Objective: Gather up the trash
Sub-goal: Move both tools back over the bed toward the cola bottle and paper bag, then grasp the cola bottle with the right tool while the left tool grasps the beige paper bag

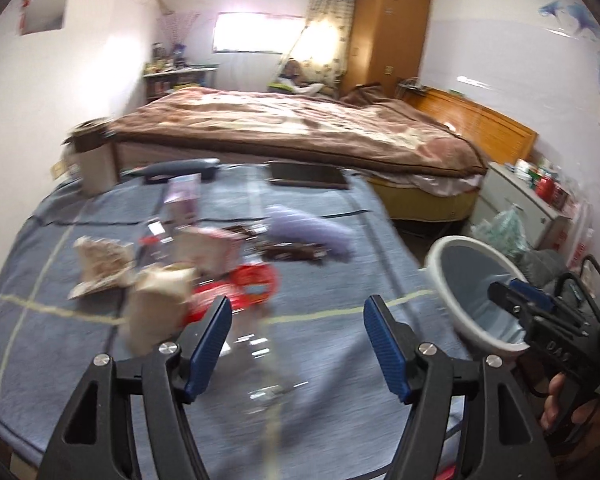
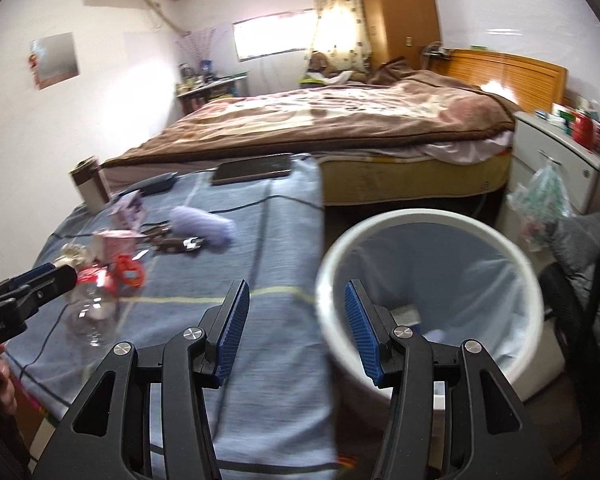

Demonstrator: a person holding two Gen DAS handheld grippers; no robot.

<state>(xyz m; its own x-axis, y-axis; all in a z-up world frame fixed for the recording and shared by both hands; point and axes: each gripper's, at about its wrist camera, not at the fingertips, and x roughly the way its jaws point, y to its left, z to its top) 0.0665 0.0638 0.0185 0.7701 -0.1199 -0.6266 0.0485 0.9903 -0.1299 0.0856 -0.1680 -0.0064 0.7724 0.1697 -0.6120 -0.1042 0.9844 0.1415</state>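
Note:
A table under a blue cloth carries trash: a clear plastic bottle with a red label, crumpled paper, small cartons and a dark wrapper. My left gripper is open, its jaws on either side of the bottle, which lies blurred between them. My right gripper is open and empty, held over the table's right edge beside a white bin lined with a bag. The bottle and the left gripper's fingers show at the left of the right wrist view.
A purple fuzzy thing, a tablet, a dark case and a cup lie on the table. A bed with a brown blanket is behind. A white cabinet and a hanging bag stand right.

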